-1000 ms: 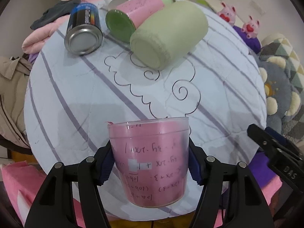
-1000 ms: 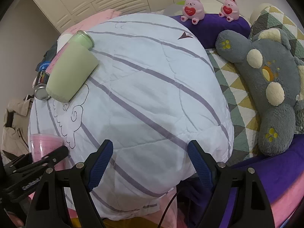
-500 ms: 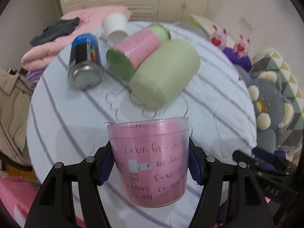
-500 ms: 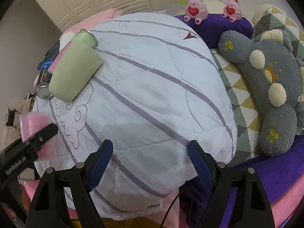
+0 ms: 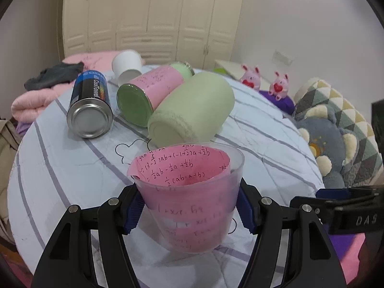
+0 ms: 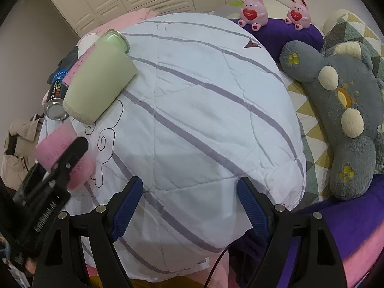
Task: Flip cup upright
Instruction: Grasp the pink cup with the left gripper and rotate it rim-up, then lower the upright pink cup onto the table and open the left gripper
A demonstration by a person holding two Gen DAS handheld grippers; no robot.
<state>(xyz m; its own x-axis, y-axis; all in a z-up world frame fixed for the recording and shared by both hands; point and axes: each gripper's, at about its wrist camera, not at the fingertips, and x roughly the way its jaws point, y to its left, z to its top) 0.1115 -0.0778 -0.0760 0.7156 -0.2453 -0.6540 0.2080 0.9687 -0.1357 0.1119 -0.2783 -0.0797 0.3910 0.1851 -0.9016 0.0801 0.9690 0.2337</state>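
1. Left wrist view: the left tongs (image 5: 189, 210) are clamped on the clear cup (image 5: 188, 199) lined with pink paper, blue pads pressing its wall at 9 and 3 o'clock. The cup fills the lower centre, held above the striped quilt (image 5: 60, 168), mouth toward 12 o'clock and tipped slightly to the camera, so its long axis runs near vertical. I judge the flip all but done; setting it down remains.
2. Same view: a green cylinder (image 5: 192, 112), pink can (image 5: 148, 93) and blue can (image 5: 90, 105) lie on their sides at 11 to 12 o'clock.
3. Right wrist view: the right tongs (image 6: 189, 210) stand wide apart, holding nothing, over the quilt (image 6: 204, 120). The cup (image 6: 60, 153) shows at 9 o'clock, blurred, in the other tongs, which are plainly the nearer.
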